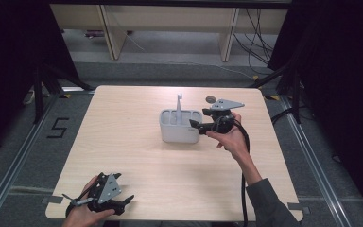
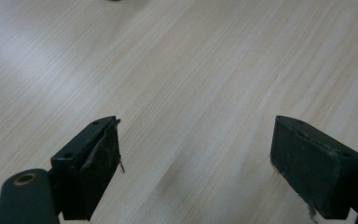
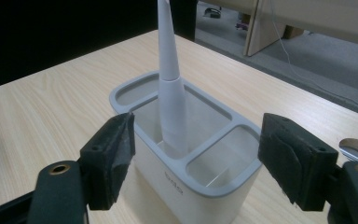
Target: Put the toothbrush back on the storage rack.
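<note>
High view: table [image 1: 123,142] carries a white holder [image 1: 180,126] near its centre, toward the far edge. A white toothbrush [image 1: 179,108] stands upright in the holder's large compartment. Right gripper [image 1: 194,124], jaws apart, sits just beside the holder. Left gripper [image 1: 123,202], jaws apart and empty, rests at the near-left corner.

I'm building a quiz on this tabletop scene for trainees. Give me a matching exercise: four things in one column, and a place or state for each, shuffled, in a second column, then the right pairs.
Things:
1. electric toothbrush
2. white holder
3. left gripper
4. right gripper

Places or states:
A. open at the near left corner of the table
B. stands upright in a compartment
C. open, jaws on either side of the holder's near end
D. stands on the table near its middle, with several compartments

Pairs: 1-B, 2-D, 3-A, 4-C
</note>
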Demonstrator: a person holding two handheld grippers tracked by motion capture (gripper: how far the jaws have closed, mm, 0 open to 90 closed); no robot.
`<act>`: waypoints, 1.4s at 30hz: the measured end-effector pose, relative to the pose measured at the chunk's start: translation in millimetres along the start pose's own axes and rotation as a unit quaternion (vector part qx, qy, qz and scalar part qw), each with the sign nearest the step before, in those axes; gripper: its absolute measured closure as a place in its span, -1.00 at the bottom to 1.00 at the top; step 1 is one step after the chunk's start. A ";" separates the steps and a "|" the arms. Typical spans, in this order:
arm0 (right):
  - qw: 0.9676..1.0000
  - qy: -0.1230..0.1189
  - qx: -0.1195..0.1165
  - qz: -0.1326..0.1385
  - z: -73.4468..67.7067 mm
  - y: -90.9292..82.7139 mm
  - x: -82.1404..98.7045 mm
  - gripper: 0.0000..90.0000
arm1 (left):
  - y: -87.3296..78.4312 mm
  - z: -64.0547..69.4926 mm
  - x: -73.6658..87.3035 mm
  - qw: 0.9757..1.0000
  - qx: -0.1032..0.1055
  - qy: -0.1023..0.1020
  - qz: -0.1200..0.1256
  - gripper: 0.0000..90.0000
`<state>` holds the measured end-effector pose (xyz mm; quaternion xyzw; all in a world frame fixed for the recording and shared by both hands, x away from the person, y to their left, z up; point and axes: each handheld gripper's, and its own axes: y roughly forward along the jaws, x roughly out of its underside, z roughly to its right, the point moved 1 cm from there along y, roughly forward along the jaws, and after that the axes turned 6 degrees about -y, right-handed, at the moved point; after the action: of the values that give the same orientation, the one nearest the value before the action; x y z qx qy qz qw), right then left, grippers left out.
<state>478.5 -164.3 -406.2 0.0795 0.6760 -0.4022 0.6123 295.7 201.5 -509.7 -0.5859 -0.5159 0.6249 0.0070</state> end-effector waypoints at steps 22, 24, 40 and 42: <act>1.000 0.006 -0.001 -0.018 -12.6 -8.6 11.6 -0.65 | -0.8 -0.5 -0.2 1.000 0.002 0.001 0.000 -0.66; 1.000 0.010 -0.007 -0.026 -13.9 -10.8 13.0 -0.65 | -0.9 -0.8 -0.1 1.000 0.004 0.002 -0.001 -0.66; 0.999 0.000 -0.011 -0.040 -21.3 -15.9 26.4 -0.65 | -0.7 -0.6 -0.1 1.000 0.004 0.000 0.000 -0.66; 0.999 -0.008 -0.010 -0.041 -21.6 -16.5 27.9 -0.65 | -0.7 -0.4 0.1 1.000 0.004 0.000 0.000 -0.66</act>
<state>445.5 -172.1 -425.3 0.0421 0.6781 -0.4206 0.6013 295.5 202.1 -509.2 -0.5858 -0.5135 0.6269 0.0092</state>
